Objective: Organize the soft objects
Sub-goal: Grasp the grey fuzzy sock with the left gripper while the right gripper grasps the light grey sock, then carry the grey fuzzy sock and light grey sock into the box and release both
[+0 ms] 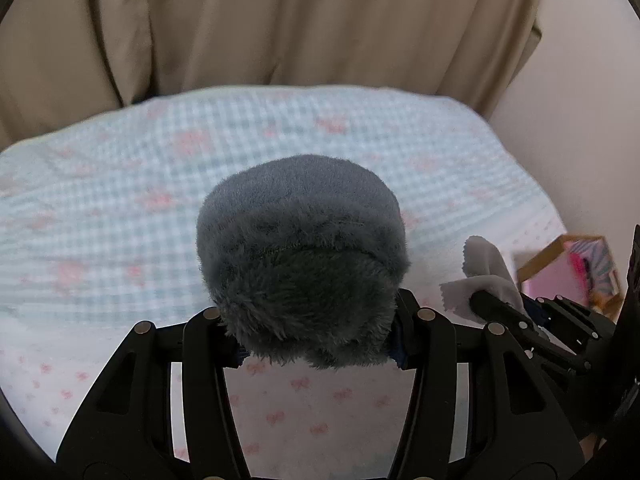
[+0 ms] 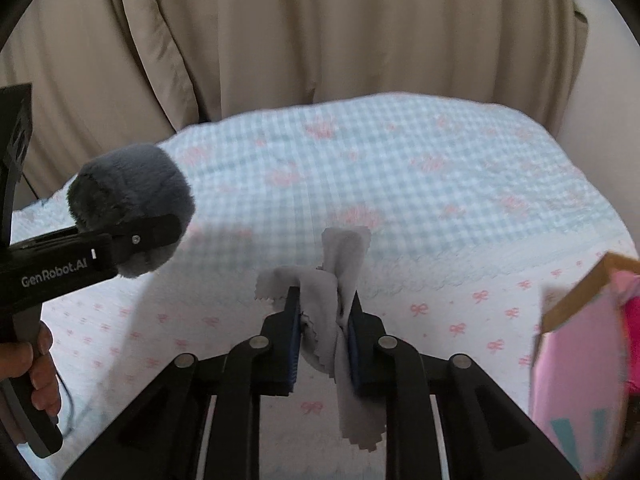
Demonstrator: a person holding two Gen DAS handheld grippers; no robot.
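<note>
My left gripper is shut on a fluffy dark grey plush pad and holds it above the bed. It also shows at the left of the right wrist view, gripper and plush pad. My right gripper is shut on a thin light grey cloth with pinked edges, which hangs between and below the jaws. In the left wrist view the right gripper and its cloth sit low at the right.
A bed with a blue gingham and pink bow cover lies below both grippers. Beige curtains hang behind it. A cardboard box with a pink lining stands at the right, also in the left wrist view.
</note>
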